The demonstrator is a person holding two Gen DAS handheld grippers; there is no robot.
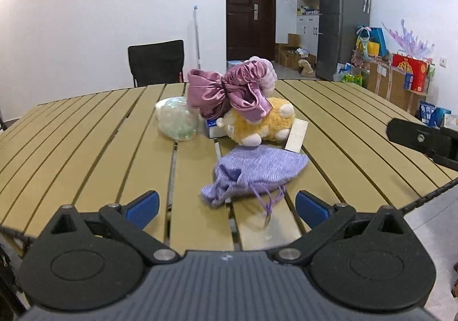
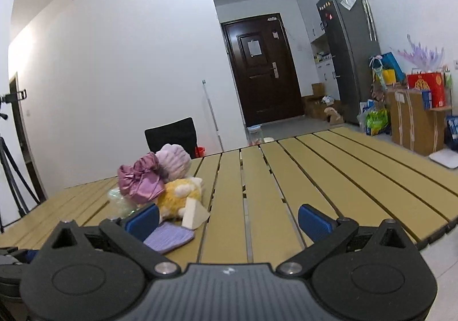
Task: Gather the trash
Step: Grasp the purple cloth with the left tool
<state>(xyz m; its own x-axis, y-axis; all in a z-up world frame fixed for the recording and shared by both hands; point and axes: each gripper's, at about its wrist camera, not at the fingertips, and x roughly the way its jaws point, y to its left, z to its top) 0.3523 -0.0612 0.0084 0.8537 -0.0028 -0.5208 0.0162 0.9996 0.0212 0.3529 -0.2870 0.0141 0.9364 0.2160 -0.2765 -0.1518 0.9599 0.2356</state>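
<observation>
While its two blue-padded fingers stand spread wide with nothing between them, the left gripper (image 1: pixel 226 208) fills the bottom of the left wrist view, hovering low over the near edge of a tan slatted table (image 1: pixel 86 135). Just beyond the gap, slightly right of centre, lies a crumpled lavender knit pouch (image 1: pixel 257 172) with loose drawstrings trailing toward the lens. Behind it, at mid-frame, a yellow plush toy (image 1: pixel 266 123) lies on its side, touching a flat white card (image 1: pixel 297 135) on its right and a small blue-and-white box (image 1: pixel 213 127) on its left. A mauve satin bonnet (image 1: pixel 226 89) is heaped on top of the toy and box, with a pale purple plush piece behind it. Left of the pile sits a crumpled clear plastic bag (image 1: pixel 177 120), seemingly the trash, though the view is too soft to be sure. At the right edge the other tool's black finger pokes in above the table. The right gripper (image 2: pixel 229 219) is likewise released, fingers apart over bare slats at the bottom of the right wrist view, with the same pile at lower left. Further back stand a black chair (image 1: pixel 157 61), a dark door (image 1: pixel 250 9) and a grey fridge (image 1: pixel 342 17) at upper right.
</observation>
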